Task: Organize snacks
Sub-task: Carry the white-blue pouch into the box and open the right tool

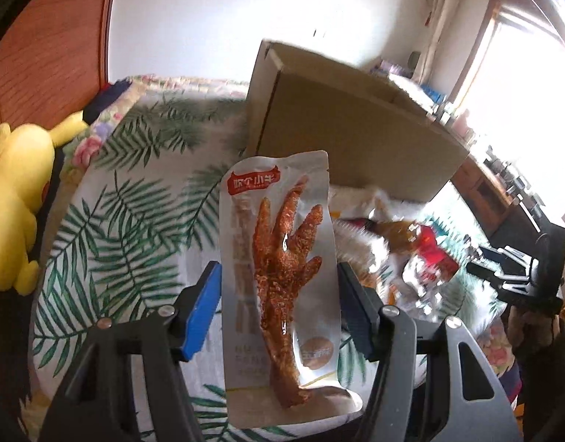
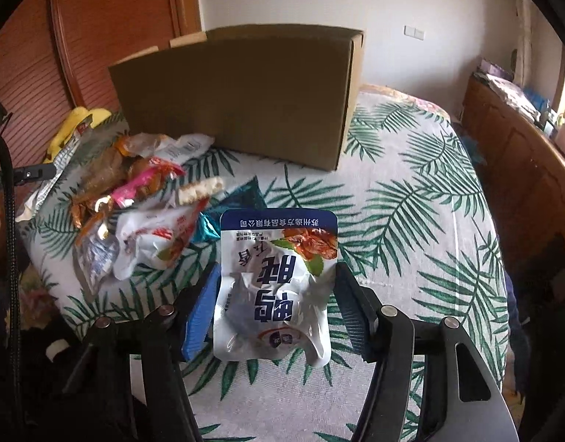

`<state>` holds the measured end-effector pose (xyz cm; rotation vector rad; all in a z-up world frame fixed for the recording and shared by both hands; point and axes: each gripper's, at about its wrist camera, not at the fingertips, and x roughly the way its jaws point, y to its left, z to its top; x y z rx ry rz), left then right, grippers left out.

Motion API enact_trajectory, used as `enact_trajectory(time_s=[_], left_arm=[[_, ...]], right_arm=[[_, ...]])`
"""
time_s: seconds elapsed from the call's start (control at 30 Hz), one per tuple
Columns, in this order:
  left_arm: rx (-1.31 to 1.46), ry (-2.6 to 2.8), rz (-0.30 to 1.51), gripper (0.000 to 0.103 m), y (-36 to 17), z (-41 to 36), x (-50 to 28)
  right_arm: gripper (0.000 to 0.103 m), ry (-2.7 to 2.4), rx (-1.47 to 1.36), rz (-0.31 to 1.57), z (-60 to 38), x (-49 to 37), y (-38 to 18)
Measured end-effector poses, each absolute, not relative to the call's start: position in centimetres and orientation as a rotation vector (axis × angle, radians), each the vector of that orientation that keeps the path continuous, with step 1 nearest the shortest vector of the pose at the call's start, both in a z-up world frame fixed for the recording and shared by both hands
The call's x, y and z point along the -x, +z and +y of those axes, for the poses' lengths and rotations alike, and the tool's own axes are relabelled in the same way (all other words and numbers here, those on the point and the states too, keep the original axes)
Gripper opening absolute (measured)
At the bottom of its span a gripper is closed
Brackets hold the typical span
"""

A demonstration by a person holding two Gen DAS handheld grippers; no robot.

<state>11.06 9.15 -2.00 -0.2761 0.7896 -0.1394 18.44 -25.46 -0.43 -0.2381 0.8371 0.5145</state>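
Observation:
My left gripper (image 1: pixel 279 309) is shut on a chicken-foot snack packet (image 1: pixel 282 280) and holds it upright above the bed. My right gripper (image 2: pixel 277 304) is shut on a white and blue duck snack pouch (image 2: pixel 279 280), held above the leaf-print bedspread (image 2: pixel 411 228). An open cardboard box (image 2: pixel 245 99) stands on the bed behind; it also shows in the left wrist view (image 1: pixel 348 125). A pile of loose snack packets (image 2: pixel 135 202) lies left of the right gripper and shows in the left wrist view (image 1: pixel 411 250). The right gripper shows at the right edge of the left wrist view (image 1: pixel 518 276).
A yellow plush toy (image 1: pixel 13 202) lies at the bed's left edge. A wooden wardrobe (image 2: pixel 98 29) stands behind the bed. A wooden cabinet (image 2: pixel 514 154) with clutter on top runs along the right side by the window.

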Motion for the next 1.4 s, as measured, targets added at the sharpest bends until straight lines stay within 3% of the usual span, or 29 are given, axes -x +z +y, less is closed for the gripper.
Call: enact_trajectory(time_s=[0.3,0.73,1.4], left_arm=[[0.319,-0.213,0.666,0.061,0.9,8.2,-10.5],[0.222,-0.261,0.554,0.061,8.7,5.2,-14.6],[0.144,-0.254,0.562,0.061,11.4,2.5,-21.9]], right_arm=[[0.063,0.530,0.201,0.791,-25.2,-18.4,1.0],[0.063,0.554,0.170,0.652,-23.2,-20.3,7.6],[0.063,0.512,0.154,0.606,-18.6,-27.8,11.2]])
